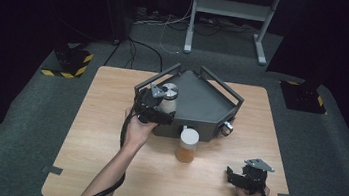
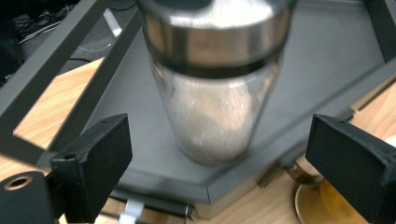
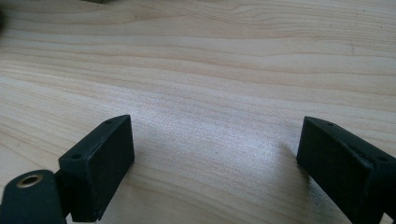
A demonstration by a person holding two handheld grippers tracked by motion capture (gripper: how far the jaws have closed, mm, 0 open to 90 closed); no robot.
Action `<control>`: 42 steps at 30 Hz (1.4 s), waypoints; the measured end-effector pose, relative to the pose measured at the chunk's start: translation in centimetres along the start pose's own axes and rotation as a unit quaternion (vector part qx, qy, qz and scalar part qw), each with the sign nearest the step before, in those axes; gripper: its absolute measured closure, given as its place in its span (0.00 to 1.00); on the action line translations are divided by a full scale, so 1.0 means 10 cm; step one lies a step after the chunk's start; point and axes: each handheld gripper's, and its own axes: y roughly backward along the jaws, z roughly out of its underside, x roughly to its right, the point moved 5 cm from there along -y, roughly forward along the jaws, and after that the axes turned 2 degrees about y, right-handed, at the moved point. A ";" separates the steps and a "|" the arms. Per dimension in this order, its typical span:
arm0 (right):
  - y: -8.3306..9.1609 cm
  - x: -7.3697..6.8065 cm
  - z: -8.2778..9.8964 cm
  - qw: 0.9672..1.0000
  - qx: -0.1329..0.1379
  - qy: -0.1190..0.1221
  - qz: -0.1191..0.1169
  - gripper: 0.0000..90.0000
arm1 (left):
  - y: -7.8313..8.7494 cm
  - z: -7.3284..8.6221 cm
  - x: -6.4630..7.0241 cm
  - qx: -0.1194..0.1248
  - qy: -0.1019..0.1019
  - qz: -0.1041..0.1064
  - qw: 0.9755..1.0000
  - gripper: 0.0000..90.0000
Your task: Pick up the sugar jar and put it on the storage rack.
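Note:
A glass shaker jar with a steel lid and pale powder inside stands upright near the left corner of a dark grey tray. My left gripper is right in front of it. In the left gripper view the jar rises just ahead of the left gripper, whose black jaws stand wide apart on either side without touching it. My right gripper rests low over bare wood at the table's front right. The right gripper is open with nothing between its pads.
A jar of amber liquid with a white lid stands on the wooden table just in front of the tray; its rim is close to the right jaw. Raised rails frame the tray. A small round metal piece sits at its front right edge.

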 end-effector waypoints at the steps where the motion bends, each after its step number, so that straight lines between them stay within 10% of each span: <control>1: 0.00 0.00 0.00 1.000 0.000 -0.001 0.000 0.12 | 0.01 0.03 0.00 0.001 -0.001 0.001 1.000 0.08; 20: 0.00 0.00 0.00 1.000 0.000 0.000 0.000 0.12 | 0.24 0.58 0.07 0.014 -0.009 0.010 1.000 0.08; 42: 0.00 0.00 0.00 1.000 0.000 0.000 0.000 0.12 | -0.03 1.14 0.17 -0.023 0.000 0.017 1.000 0.08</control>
